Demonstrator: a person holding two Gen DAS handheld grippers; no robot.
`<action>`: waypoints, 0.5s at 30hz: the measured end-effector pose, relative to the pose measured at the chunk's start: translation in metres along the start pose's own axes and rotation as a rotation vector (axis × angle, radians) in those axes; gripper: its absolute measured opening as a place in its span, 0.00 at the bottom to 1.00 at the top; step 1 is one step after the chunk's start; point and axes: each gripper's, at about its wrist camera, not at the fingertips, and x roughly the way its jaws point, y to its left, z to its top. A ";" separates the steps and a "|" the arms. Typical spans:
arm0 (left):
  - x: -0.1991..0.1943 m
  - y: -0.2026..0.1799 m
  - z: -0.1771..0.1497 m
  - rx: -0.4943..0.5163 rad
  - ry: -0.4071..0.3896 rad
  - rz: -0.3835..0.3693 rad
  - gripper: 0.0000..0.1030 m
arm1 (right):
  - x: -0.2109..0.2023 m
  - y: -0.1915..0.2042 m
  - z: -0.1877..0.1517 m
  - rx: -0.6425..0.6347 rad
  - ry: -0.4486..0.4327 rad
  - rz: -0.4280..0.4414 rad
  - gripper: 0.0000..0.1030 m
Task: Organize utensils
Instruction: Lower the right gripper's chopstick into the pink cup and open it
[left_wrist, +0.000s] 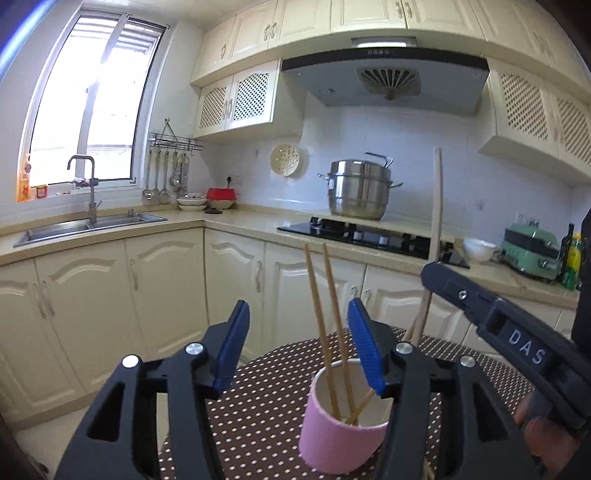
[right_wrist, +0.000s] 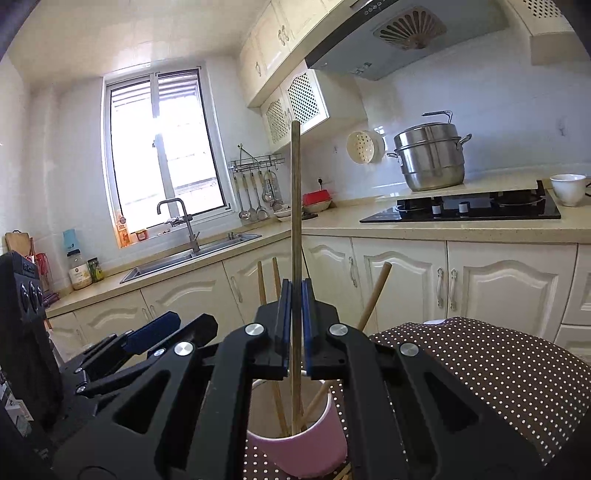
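Observation:
A pink cup (left_wrist: 340, 435) stands on the brown polka-dot table (left_wrist: 266, 406) and holds several wooden chopsticks (left_wrist: 319, 314). My left gripper (left_wrist: 297, 350) is open, its blue pads on either side above the cup's rim, touching nothing. My right gripper (right_wrist: 295, 325) is shut on one upright wooden chopstick (right_wrist: 295, 206), whose lower end reaches down into the pink cup (right_wrist: 306, 450). In the left wrist view the right gripper's black body (left_wrist: 498, 321) comes in from the right, holding that chopstick (left_wrist: 436, 206).
The dotted table (right_wrist: 480, 369) extends to the right. Cream cabinets, a counter with a sink (left_wrist: 92, 225), a black hob (left_wrist: 362, 232) with a steel pot (left_wrist: 358, 190), and a white bowl (left_wrist: 479, 249) stand behind.

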 end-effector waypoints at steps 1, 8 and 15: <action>-0.003 0.001 0.000 0.008 0.016 0.013 0.57 | -0.002 0.001 -0.001 -0.005 0.005 -0.002 0.06; -0.021 0.011 -0.001 0.007 0.077 0.050 0.60 | -0.012 0.011 -0.011 -0.024 0.049 -0.022 0.06; -0.035 0.016 -0.004 0.013 0.091 0.055 0.62 | -0.014 0.016 -0.027 -0.040 0.103 -0.050 0.06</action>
